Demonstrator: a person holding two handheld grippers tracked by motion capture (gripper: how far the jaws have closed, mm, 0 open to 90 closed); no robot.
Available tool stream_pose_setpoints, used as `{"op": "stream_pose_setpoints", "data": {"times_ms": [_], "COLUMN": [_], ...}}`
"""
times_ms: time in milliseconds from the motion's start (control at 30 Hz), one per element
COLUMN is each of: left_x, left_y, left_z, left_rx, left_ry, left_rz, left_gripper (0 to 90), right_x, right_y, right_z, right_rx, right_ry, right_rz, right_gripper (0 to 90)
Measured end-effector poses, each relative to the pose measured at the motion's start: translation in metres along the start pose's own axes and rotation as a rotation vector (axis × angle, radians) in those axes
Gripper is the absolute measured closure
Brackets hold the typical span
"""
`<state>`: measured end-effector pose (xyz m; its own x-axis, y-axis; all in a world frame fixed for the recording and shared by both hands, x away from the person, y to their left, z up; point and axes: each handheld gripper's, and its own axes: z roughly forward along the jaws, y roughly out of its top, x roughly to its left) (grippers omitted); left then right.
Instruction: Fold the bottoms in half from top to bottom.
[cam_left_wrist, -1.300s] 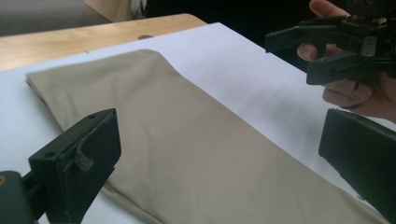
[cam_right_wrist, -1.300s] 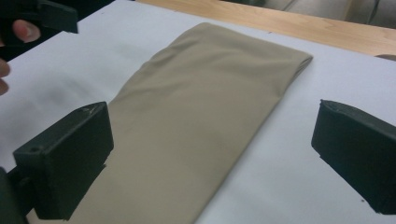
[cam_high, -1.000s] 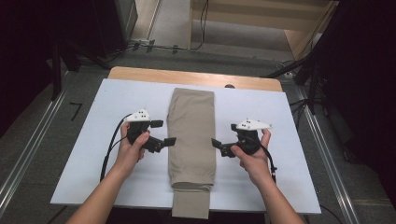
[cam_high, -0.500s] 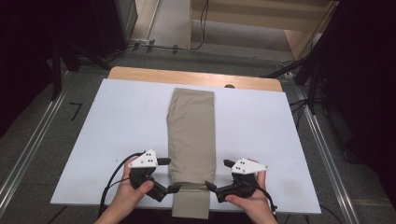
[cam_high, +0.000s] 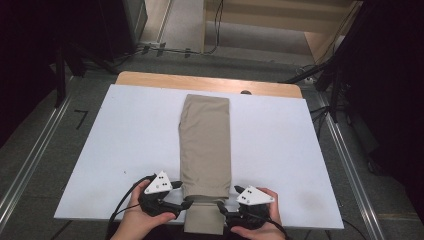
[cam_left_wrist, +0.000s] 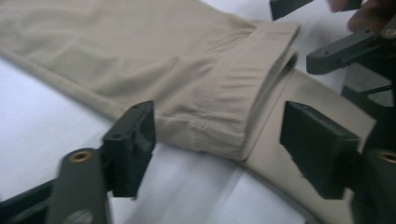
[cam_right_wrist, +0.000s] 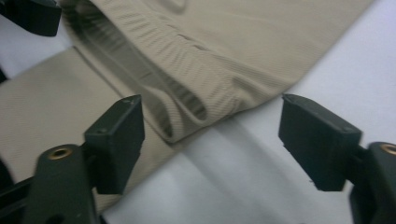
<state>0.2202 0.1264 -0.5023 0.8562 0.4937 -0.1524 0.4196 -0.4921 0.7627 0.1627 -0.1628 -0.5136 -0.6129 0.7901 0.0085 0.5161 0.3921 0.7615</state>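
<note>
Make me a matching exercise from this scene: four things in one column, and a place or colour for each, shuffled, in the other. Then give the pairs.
Things:
1. folded garment
2. left gripper
3. right gripper
4. white board

Descriptions:
A. lies flat under the cloth, covering most of the tabletop
B. at the near right corner of the cloth, jaws apart
C. beige, lying lengthwise down the middle
D. at the near left corner of the cloth, jaws apart

Pairs: 1-C, 2-D, 3-B, 4-A
</note>
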Motion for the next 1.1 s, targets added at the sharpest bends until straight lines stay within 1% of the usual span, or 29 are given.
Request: {"op": "stream_pose_setpoints", "data": {"times_ms": [67, 133, 167, 267, 333, 400, 500, 600, 667, 767, 800, 867, 900, 933, 1033, 1067, 1100], "left_x": [0.002, 0.005, 0.005, 0.005, 0.005, 0.004, 0.002, 0.001, 0.001, -0.001, -0.001, 0.000, 0.000, 0.001, 0.002, 0.001, 0.001], "left_y": [0.000, 0.000, 0.000, 0.000, 0.001, 0.001, 0.001, 0.000, -0.001, -0.002, -0.002, -0.002, -0.002, -0.002, -0.002, -0.002, -0.002], "left_z": [-0.001, -0.002, -0.003, -0.004, -0.004, -0.004, -0.003, -0.002, -0.001, 0.001, 0.001, 0.001, 0.001, 0.001, 0.000, 0.000, 0.000], "left_rx": [-0.004, -0.016, -0.021, -0.040, -0.045, -0.041, -0.031, -0.027, -0.026, -0.016, -0.016, -0.014, -0.014, -0.014, -0.015, -0.013, -0.012], "left_ry": [0.032, 0.041, 0.038, 0.013, -0.005, 0.000, 0.007, 0.015, 0.017, 0.020, 0.022, 0.017, 0.018, 0.017, 0.011, 0.013, 0.015], "left_rz": [-0.011, -0.024, -0.023, -0.020, -0.014, -0.004, 0.012, 0.019, 0.022, 0.039, 0.039, 0.040, 0.039, 0.038, 0.036, 0.038, 0.043], "left_gripper": [37.5, 40.7, 43.1, 53.4, 60.7, 64.5, 67.2, 68.9, 71.2, 73.6, 74.7, 77.3, 79.4, 80.5, 83.0, 84.0, 84.5], "right_x": [-0.002, -0.005, -0.006, -0.008, -0.008, -0.008, -0.008, -0.008, -0.007, -0.006, -0.004, -0.003, -0.002, -0.002, -0.003, -0.002, -0.002], "right_y": [0.000, 0.000, 0.000, 0.001, 0.001, 0.000, 0.000, 0.000, -0.001, -0.003, -0.004, -0.004, -0.005, -0.005, -0.005, -0.005, -0.004], "right_z": [-0.001, -0.002, -0.004, -0.006, -0.006, -0.005, -0.003, -0.002, -0.001, 0.002, 0.004, 0.006, 0.008, 0.009, 0.009, 0.010, 0.010], "right_rx": [-0.012, -0.035, -0.046, -0.066, -0.069, -0.075, -0.068, -0.064, -0.054, -0.036, -0.029, -0.015, -0.007, 0.004, 0.006, 0.005, 0.008], "right_ry": [-0.020, 0.000, 0.007, 0.013, 0.014, 0.022, 0.031, 0.040, 0.040, 0.042, 0.040, 0.037, 0.029, 0.023, 0.052, 0.060, 0.056], "right_rz": [-0.005, 0.007, 0.002, 0.004, 0.000, -0.014, -0.019, -0.027, -0.043, -0.059, -0.059, -0.075, -0.084, -0.083, -0.070, -0.069, -0.072], "right_gripper": [33.4, 41.9, 45.9, 52.7, 55.0, 58.6, 61.7, 64.1, 64.2, 64.4, 64.5, 66.3, 68.3, 70.2, 83.8, 85.6, 86.3]}}
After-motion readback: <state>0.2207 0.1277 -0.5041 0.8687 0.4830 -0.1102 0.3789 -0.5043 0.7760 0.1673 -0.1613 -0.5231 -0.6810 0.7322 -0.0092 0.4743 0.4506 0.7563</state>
